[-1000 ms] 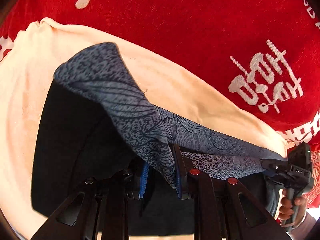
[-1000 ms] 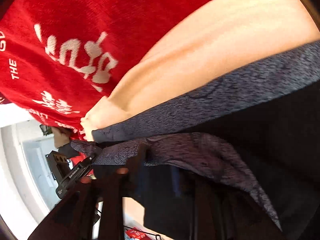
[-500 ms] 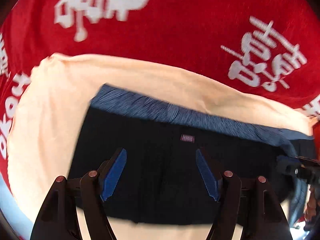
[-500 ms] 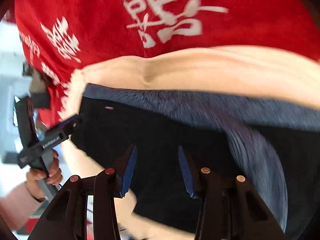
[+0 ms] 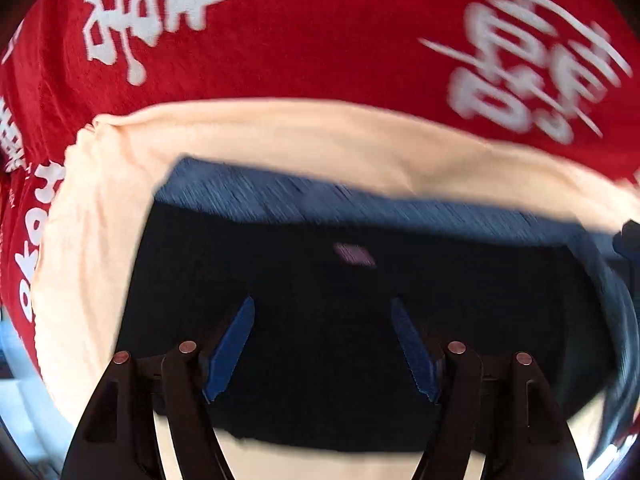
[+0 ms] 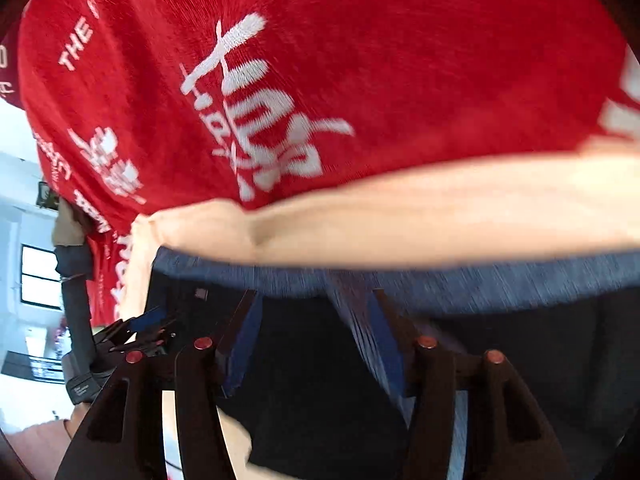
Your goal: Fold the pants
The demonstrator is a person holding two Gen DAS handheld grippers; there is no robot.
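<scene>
The dark pants (image 5: 360,320) lie folded flat on a cream cloth (image 5: 280,132), with a blue-grey patterned band (image 5: 320,200) along their far edge. My left gripper (image 5: 322,344) is open and empty just above the dark fabric, its blue pads (image 5: 230,352) wide apart. In the right wrist view the pants (image 6: 320,380) fill the lower half. My right gripper (image 6: 316,340) is open above them and holds nothing. A blue-grey fold (image 6: 360,320) lies by its right finger. The left gripper body (image 6: 132,332) shows at the left edge.
A red cloth with white lettering (image 5: 320,40) covers the surface beyond the cream cloth, and shows in the right wrist view (image 6: 320,80). A bright room with a window (image 6: 36,280) lies past the left edge. The frames are motion-blurred.
Both grippers let go of the patterned pants edge and opened. The lifted fabric dropped flat onto the pants. Both grippers have pulled back slightly.
</scene>
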